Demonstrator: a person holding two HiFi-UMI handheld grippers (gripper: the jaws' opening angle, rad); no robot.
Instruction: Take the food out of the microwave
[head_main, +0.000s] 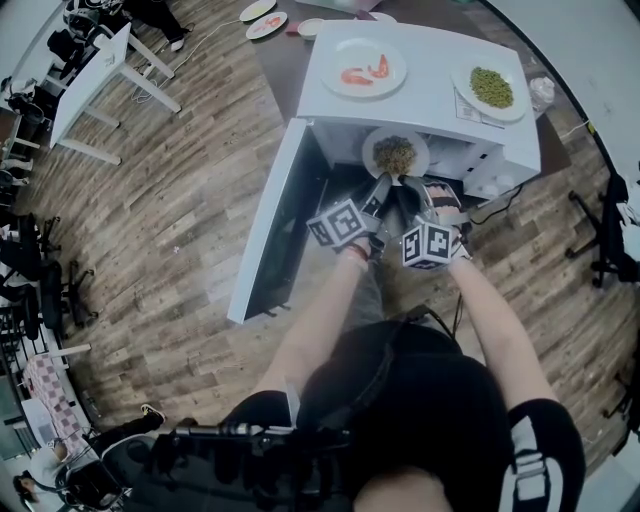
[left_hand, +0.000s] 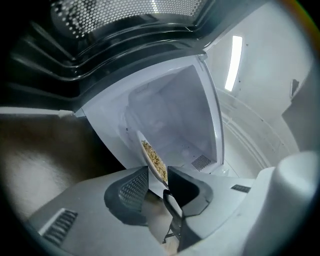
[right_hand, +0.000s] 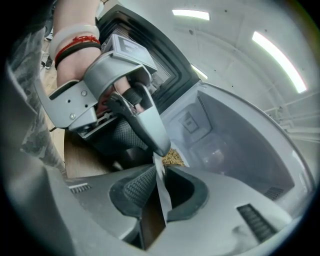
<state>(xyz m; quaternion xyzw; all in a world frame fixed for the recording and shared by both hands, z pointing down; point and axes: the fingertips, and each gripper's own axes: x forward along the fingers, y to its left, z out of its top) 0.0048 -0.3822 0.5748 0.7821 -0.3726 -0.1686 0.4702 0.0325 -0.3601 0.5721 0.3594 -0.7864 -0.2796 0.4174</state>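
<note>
The plate of food (head_main: 370, 150) sits at the mouth of the open microwave (head_main: 430, 95), apparently not yet clear of it. The right tongs (right_hand: 159, 187) clamp its near rim, while the left tongs (left_hand: 157, 187) stand wide around the rim without pressing. Lifting the plate out and setting it down remain.

Glossy smooth plate (head_main: 371, 156), satin-smooth microwave (head_main: 425, 100) — matt wood-grain floor (head_main: 200, 200).

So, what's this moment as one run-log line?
microwave door open | plate of food at opening | right tongs shut on its rim | left tongs open around rim
</note>
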